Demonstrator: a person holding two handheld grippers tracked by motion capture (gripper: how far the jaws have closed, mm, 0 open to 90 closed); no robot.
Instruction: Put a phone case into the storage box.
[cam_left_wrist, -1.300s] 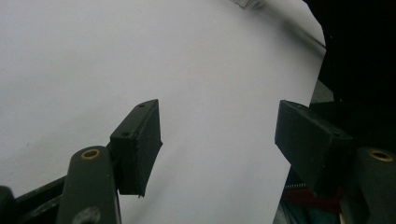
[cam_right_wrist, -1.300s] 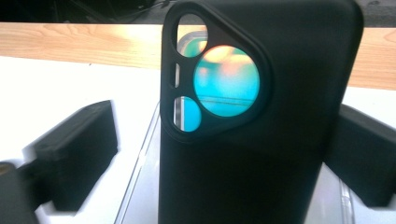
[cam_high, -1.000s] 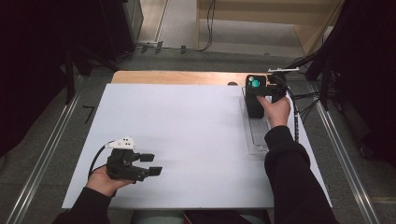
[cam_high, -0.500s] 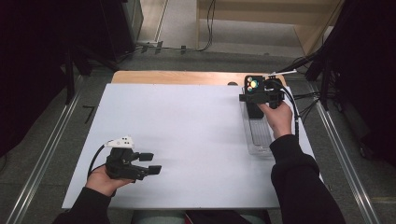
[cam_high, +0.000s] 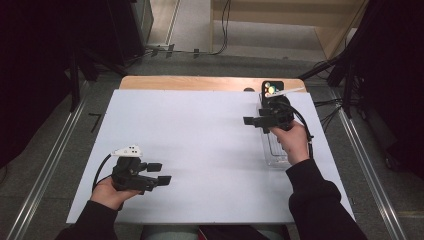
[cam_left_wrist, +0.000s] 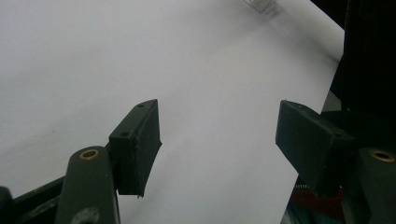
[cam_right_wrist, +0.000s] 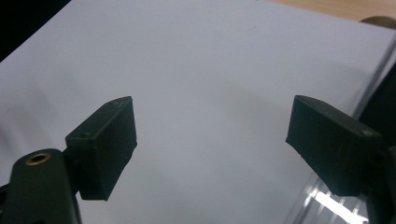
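My left gripper (cam_high: 161, 174) rests low over the near left of the white board (cam_high: 200, 140), a hand around its body. Its jaws stand open with bare white surface between them (cam_left_wrist: 217, 126). My right gripper (cam_high: 252, 121) hovers at the far right of the board and points left, beside a clear plastic tray (cam_high: 274, 152). Its jaws have just been closing a little, still stand apart, and hold nothing (cam_right_wrist: 212, 119). The tray's glossy edge (cam_right_wrist: 322, 196) shows under the right jaw.
A small black box (cam_high: 272, 89) with coloured dots on top stands at the tray's far end. A wooden table edge (cam_high: 200, 82) runs behind the board. Cables and metal rails lie on the floor to either side.
The right hand has drawn back from the black box and swung its gripper to point left over the board. The left hand has stayed still.
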